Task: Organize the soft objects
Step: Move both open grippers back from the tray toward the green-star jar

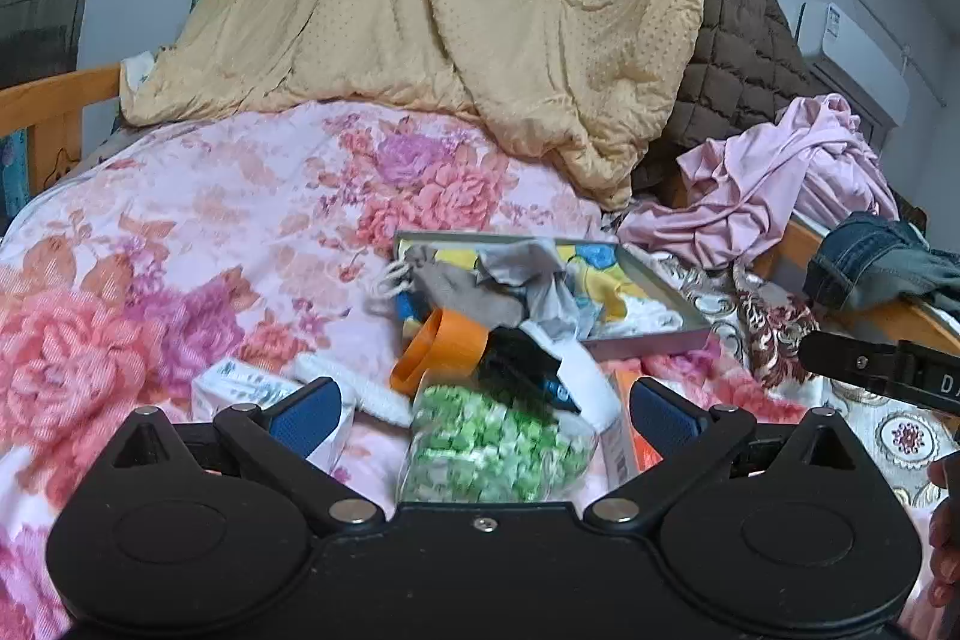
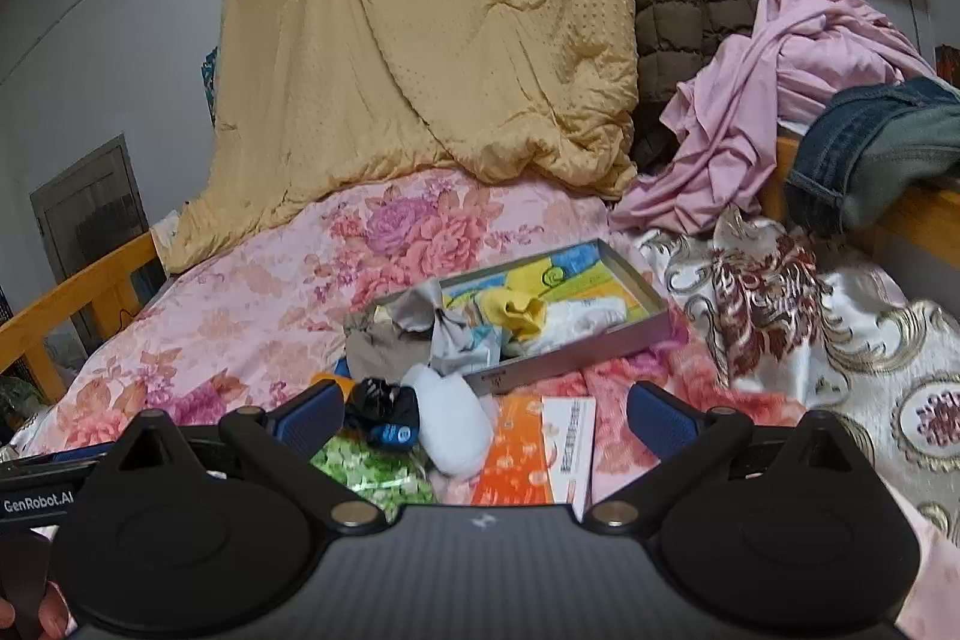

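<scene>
Both tools, left tool (image 1: 483,409) and right tool (image 2: 486,415), spread, empty | tray (image 2: 576,352) holds some socks | white sock (image 2: 450,427), black sock (image 2: 384,415) left on bed (image 2: 252,316) beside its near edge.

hand-held gripper (image 2: 486,409) spread, empty | white sock (image 2: 450,424) below | tray (image 2: 576,358) beyond

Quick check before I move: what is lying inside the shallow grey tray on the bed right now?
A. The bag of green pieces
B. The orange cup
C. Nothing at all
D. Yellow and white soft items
D: the right wrist view shows a yellow cloth and a white cloth lying inside the tray, while the orange cup and green bag lie outside it on the bedspread.
</scene>
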`<state>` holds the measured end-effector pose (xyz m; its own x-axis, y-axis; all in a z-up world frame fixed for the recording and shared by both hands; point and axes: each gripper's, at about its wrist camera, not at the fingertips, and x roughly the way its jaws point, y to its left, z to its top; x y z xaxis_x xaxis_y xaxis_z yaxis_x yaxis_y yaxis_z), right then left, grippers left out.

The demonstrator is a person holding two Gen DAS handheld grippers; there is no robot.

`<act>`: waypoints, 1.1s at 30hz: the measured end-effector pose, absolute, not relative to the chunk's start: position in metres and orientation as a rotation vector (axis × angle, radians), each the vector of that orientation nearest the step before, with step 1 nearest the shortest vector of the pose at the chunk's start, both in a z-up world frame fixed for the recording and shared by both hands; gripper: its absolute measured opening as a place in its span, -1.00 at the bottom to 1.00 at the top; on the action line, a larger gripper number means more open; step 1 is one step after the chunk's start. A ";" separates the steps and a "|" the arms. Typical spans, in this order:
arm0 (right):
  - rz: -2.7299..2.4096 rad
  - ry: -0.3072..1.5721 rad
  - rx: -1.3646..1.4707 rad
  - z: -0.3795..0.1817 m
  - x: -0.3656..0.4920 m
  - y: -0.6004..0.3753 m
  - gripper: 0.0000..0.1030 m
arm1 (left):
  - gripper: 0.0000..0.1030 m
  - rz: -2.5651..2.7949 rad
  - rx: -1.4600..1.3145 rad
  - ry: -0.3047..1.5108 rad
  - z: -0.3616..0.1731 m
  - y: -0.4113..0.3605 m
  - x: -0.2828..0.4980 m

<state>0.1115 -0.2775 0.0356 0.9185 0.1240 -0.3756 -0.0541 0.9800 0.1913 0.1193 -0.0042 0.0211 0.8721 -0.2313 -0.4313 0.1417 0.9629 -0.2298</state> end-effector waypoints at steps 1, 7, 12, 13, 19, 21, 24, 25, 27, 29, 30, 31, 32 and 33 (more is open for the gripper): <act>0.090 0.401 0.181 0.035 0.109 -0.278 0.99 | 0.98 -0.194 -0.195 0.477 0.020 -0.003 0.117; 0.083 0.431 0.172 0.029 0.096 -0.274 0.99 | 0.98 -0.180 -0.215 0.486 0.018 0.002 0.105; 0.081 0.457 0.154 0.025 0.089 -0.268 0.99 | 0.98 -0.170 -0.210 0.510 0.015 0.005 0.097; 0.081 0.468 0.150 0.024 0.088 -0.267 0.99 | 0.98 -0.166 -0.206 0.518 0.014 0.005 0.096; 0.093 0.512 0.113 0.018 0.084 -0.257 0.99 | 0.98 -0.135 -0.177 0.573 0.006 0.006 0.090; 0.101 0.517 0.098 0.017 0.082 -0.252 0.99 | 0.98 -0.128 -0.176 0.587 0.004 0.007 0.088; 0.115 0.521 0.077 0.016 0.079 -0.246 0.99 | 0.98 -0.117 -0.176 0.602 0.002 0.009 0.085; 0.120 0.522 0.072 0.015 0.078 -0.245 0.99 | 0.98 -0.113 -0.176 0.605 0.001 0.009 0.084; 0.128 0.527 0.064 0.015 0.078 -0.242 0.99 | 0.98 -0.102 -0.177 0.613 0.000 0.011 0.082; 0.137 0.533 0.052 0.013 0.077 -0.239 0.99 | 0.98 -0.090 -0.181 0.622 -0.001 0.012 0.081; 0.142 0.536 0.044 0.013 0.077 -0.236 0.99 | 0.98 -0.085 -0.184 0.627 -0.001 0.013 0.081; 0.146 0.538 0.036 0.012 0.076 -0.235 0.99 | 0.98 -0.080 -0.187 0.630 -0.001 0.013 0.082; 0.150 0.540 0.028 0.011 0.077 -0.233 0.99 | 0.98 -0.077 -0.190 0.632 -0.002 0.014 0.082; 0.154 0.541 0.021 0.011 0.076 -0.231 0.99 | 0.98 -0.074 -0.193 0.633 -0.001 0.014 0.082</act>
<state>0.0765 -0.2310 0.0111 0.8458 0.1511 -0.5117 -0.1400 0.9883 0.0605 0.0818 0.0142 -0.0015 0.8044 -0.1275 -0.5802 0.0095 0.9793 -0.2020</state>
